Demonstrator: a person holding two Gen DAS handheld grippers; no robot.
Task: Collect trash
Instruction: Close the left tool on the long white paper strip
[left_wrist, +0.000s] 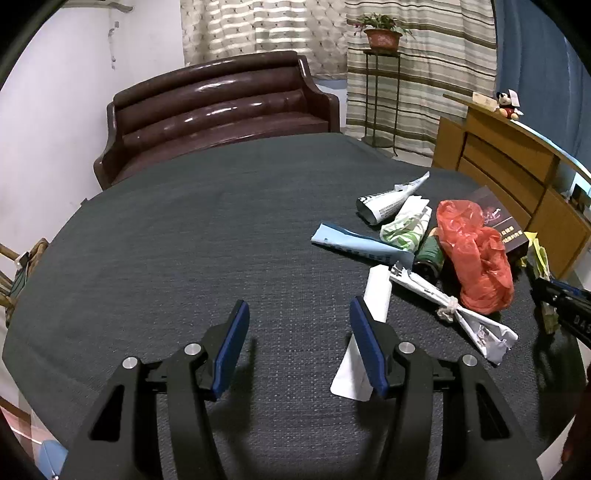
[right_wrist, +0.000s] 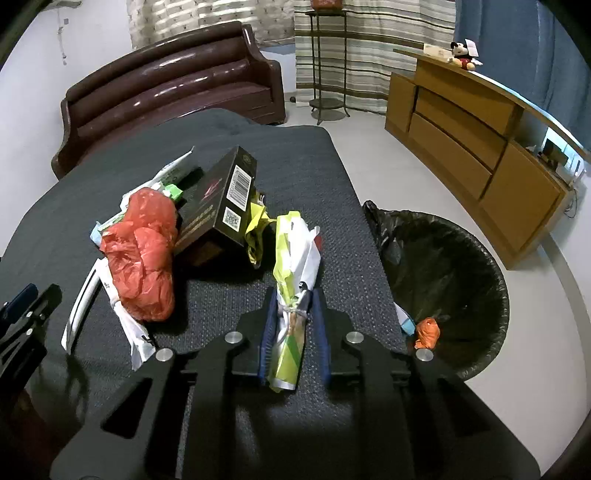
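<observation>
Where legible, box (right_wrist: 218, 206) barcode only

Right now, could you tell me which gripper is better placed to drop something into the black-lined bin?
The right gripper: it is shut on the yellow-green knotted wrapper, with the black-lined bin beside it. The left gripper stands open, empty.

A: What's lying on the table?
B: A crumpled red plastic bag (right_wrist: 142, 254), a dark printed box (right_wrist: 218, 206) tilted on edge behind it, and twisted paper wrappers.
A: And beside it?
B: A black-lined bin (right_wrist: 454, 280) holding a small orange scrap (right_wrist: 426, 332).
</observation>
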